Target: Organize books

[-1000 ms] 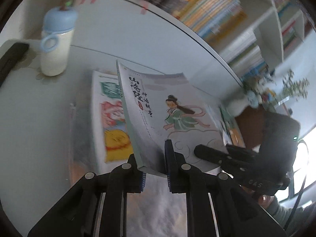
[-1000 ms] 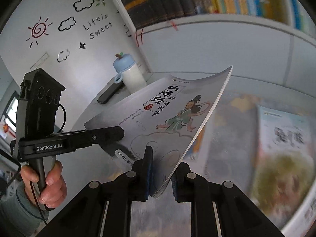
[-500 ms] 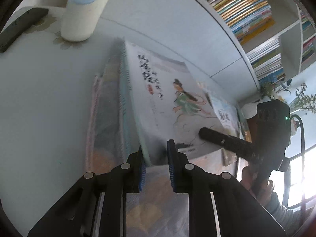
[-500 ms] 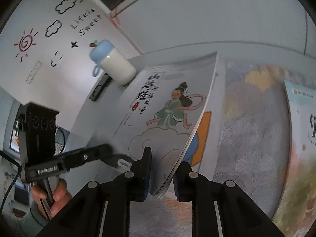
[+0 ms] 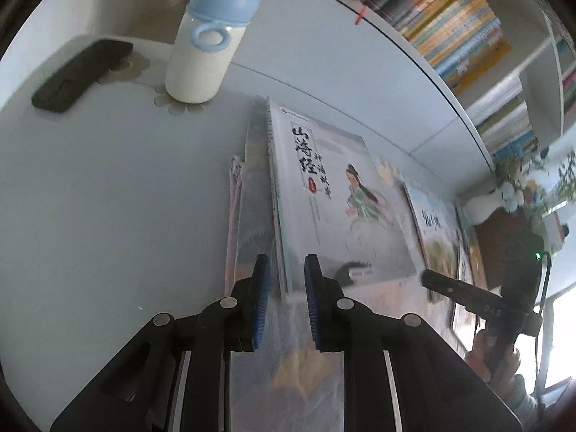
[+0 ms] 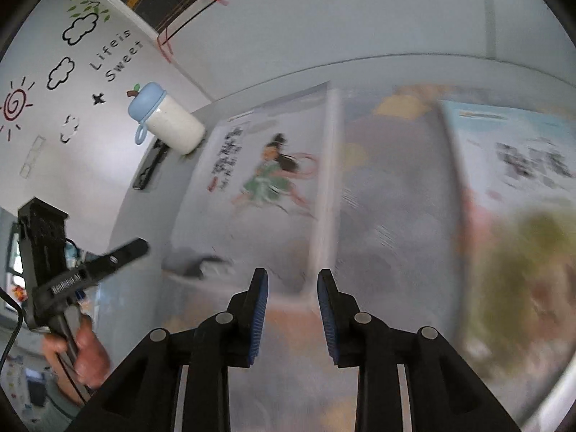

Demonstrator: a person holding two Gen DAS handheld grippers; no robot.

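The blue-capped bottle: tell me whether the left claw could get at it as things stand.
Probably yes. The bottle stands upright beyond the book, and the bare table between it and the left claw looks free; the phone lies off to the side.

Top book (image 5: 334,198): paper, cover smooth, slight sheen. Left gripper (image 5: 286,300): matt black plastic, ribbed blue pads, metal pins. Bottle (image 5: 205,54) beyond book: frosted white body, smooth blue plastic lid. Tabletop (image 5: 108,187): smooth, pale.
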